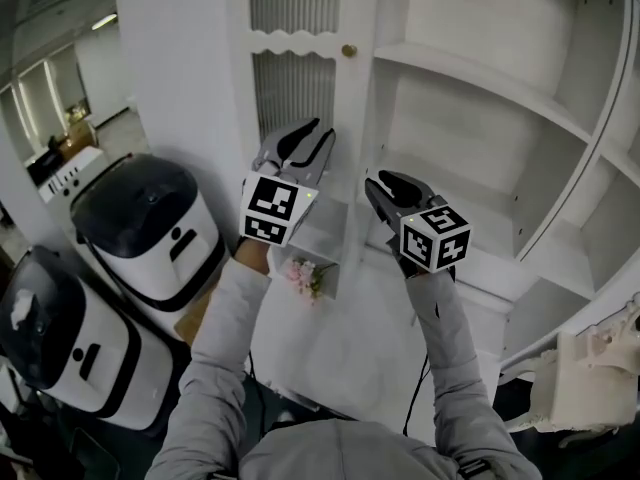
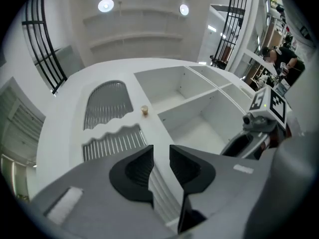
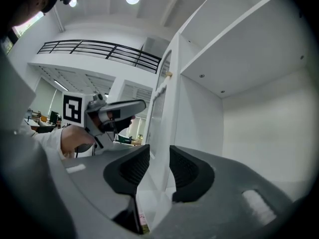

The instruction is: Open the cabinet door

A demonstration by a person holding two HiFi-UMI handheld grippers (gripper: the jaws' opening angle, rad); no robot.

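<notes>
The white cabinet door (image 1: 295, 88) has ribbed glass panels and a small brass knob (image 1: 348, 50) on its right stile. It stands beside the bare white shelves (image 1: 480, 98). My left gripper (image 1: 320, 130) is raised in front of the lower ribbed panel, below the knob, open and empty. In the left gripper view the gripper (image 2: 161, 151) points at the door (image 2: 107, 103), with the knob (image 2: 144, 110) above its jaws. My right gripper (image 1: 378, 180) hangs open to the right of the door's edge. In the right gripper view the door's edge (image 3: 162, 128) shows in line with the gap of that gripper (image 3: 159, 151), and the pads do not press on it.
Two white appliances with black lids (image 1: 150, 228) (image 1: 60, 338) stand at the left. A small bunch of pink flowers (image 1: 305, 276) lies on the white counter (image 1: 340, 348) below the door. A cream object (image 1: 580, 378) sits at the lower right.
</notes>
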